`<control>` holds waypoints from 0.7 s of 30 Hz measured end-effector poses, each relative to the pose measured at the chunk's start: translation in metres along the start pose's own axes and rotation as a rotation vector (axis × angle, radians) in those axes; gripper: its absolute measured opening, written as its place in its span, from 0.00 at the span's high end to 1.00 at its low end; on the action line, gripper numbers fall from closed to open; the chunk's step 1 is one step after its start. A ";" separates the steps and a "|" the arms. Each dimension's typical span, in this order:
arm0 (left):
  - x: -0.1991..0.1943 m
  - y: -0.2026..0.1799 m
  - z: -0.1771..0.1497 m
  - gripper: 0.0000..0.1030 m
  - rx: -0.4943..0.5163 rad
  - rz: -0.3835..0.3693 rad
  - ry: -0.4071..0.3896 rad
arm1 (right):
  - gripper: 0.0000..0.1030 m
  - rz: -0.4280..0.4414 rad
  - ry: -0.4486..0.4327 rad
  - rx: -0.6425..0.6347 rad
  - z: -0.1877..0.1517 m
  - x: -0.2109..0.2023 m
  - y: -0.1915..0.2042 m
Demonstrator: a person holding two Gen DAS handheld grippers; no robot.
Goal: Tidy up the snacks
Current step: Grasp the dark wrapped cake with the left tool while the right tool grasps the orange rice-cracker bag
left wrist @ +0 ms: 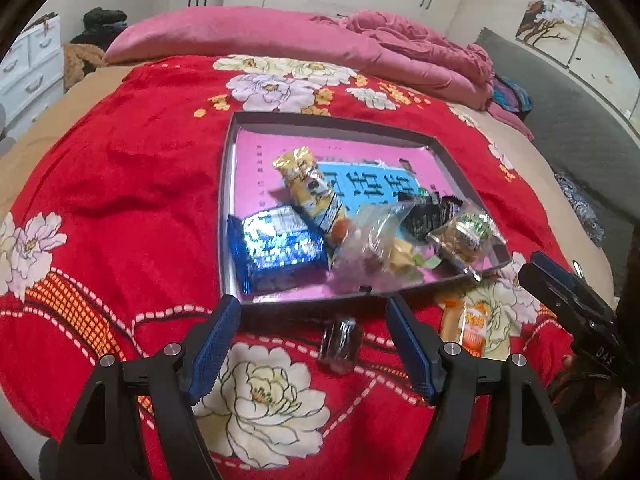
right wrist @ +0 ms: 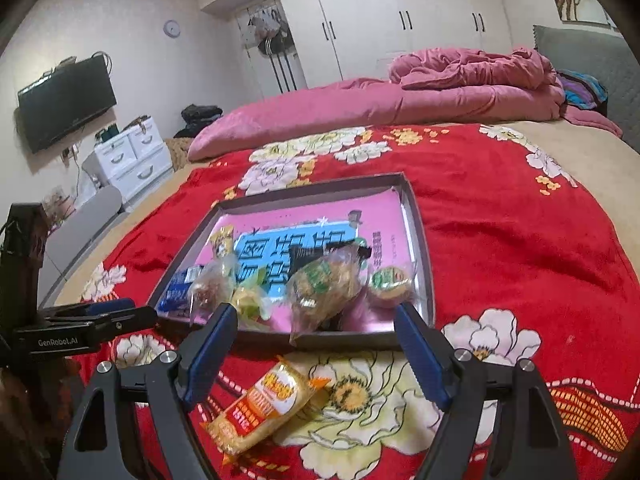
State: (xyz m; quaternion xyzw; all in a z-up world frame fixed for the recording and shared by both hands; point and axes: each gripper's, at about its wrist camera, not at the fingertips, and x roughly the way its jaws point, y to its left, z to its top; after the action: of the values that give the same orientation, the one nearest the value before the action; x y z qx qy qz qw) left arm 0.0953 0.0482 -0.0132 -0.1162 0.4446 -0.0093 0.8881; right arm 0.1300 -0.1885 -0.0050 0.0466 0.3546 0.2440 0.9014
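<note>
A shallow grey tray [left wrist: 225, 208] with a pink floor lies on the red flowered blanket. It holds a blue packet [left wrist: 276, 248], a yellow packet [left wrist: 316, 196], a clear bag [left wrist: 372, 240], a black packet [left wrist: 428, 216] and a green-labelled bag [left wrist: 464, 236]. My left gripper [left wrist: 312, 304] is open just short of the tray's near rim. A small dark wrapped sweet [left wrist: 339, 344] lies on the blanket in the gap, untouched. My right gripper [right wrist: 315, 311] is open above an orange-yellow packet [right wrist: 264, 404] on the blanket, near the tray [right wrist: 420, 240].
A rumpled pink quilt [right wrist: 460, 80] covers the far side of the bed. White drawers [right wrist: 132, 156] and a wall television [right wrist: 64, 104] stand to the left, and a grey padded headboard [left wrist: 568, 92] to the right. In the right wrist view the left gripper [right wrist: 100, 312] shows at the left.
</note>
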 end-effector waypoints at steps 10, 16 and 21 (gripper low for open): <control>0.004 -0.003 -0.010 0.26 0.037 0.034 0.021 | 0.22 0.041 0.119 0.034 -0.023 0.006 0.011; 0.009 -0.005 -0.014 0.26 0.044 0.035 0.035 | 0.22 0.080 0.202 0.064 -0.037 0.017 0.016; 0.013 -0.005 -0.016 0.26 0.045 0.036 0.050 | 0.22 0.080 0.272 0.020 -0.048 0.031 0.030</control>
State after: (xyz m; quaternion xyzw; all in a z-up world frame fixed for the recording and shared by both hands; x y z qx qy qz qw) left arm 0.0907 0.0388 -0.0315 -0.0880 0.4683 -0.0063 0.8791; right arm 0.1056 -0.1520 -0.0527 0.0363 0.4739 0.2803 0.8340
